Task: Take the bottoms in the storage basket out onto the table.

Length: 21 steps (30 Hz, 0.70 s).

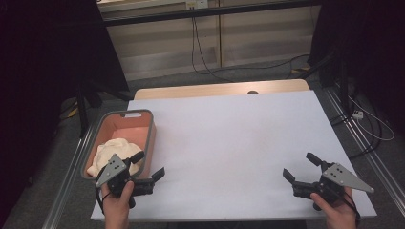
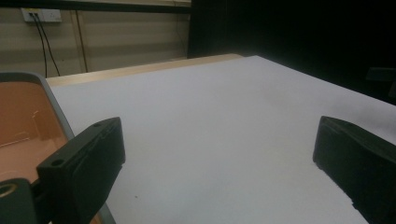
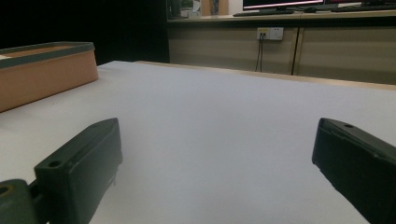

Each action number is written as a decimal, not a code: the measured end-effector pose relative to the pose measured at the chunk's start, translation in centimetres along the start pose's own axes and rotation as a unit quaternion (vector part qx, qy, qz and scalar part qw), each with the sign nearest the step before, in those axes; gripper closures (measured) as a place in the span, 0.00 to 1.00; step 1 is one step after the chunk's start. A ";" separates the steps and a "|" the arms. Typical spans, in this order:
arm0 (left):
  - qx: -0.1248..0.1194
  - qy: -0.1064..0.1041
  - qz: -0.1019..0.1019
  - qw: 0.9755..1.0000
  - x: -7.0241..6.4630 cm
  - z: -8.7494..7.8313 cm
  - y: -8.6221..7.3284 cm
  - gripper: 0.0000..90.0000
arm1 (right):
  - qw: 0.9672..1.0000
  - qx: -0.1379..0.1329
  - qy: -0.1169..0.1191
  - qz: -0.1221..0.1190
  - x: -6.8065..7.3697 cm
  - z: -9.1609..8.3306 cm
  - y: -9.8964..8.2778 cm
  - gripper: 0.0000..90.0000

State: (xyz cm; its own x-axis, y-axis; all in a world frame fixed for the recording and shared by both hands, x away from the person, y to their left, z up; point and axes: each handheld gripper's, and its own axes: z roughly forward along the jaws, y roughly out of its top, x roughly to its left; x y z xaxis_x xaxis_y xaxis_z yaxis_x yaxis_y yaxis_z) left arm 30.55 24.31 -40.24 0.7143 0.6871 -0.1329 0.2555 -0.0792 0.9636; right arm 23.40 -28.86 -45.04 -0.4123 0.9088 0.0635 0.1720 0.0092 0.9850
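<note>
A salmon-pink bin with a grey rim stands at the table's left side. Inside it lies a cream-white cloth, bunched up. My left gripper is open at the bin's near right corner, one jaw over the bin and the other over the table. In the left gripper view its jaws stand wide apart with nothing between them, and the bin's wall is at the left. My right gripper is open near the table's front right, low over the bare white surface. In the right gripper view the bin sits far left.
The white table top is broad, with a wooden strip along its far edge. Cables trail on the floor beyond, and dark stands flank both sides. A wall with sockets lies behind.
</note>
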 end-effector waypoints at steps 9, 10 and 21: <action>-0.003 0.008 -0.007 1.000 0.2 -0.5 0.9 0.03 | 1.000 0.002 0.005 -0.002 0.1 0.1 0.0 0.02; -0.003 0.008 -0.007 1.000 0.2 -0.5 0.9 0.03 | 1.000 0.003 0.005 -0.003 0.1 0.2 0.0 0.02; -0.004 0.009 -0.011 1.000 0.8 -1.0 2.0 0.03 | 1.000 -0.003 0.006 0.001 0.0 0.1 0.0 0.02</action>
State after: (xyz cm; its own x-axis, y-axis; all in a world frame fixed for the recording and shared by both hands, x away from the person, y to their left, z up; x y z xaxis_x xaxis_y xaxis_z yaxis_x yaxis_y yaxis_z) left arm 31.01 25.42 -38.24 0.6963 0.7020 -0.1496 0.2653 -0.0580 0.9624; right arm 23.49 -28.76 -45.03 -0.4234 0.9035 0.0668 0.1674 0.0056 0.9859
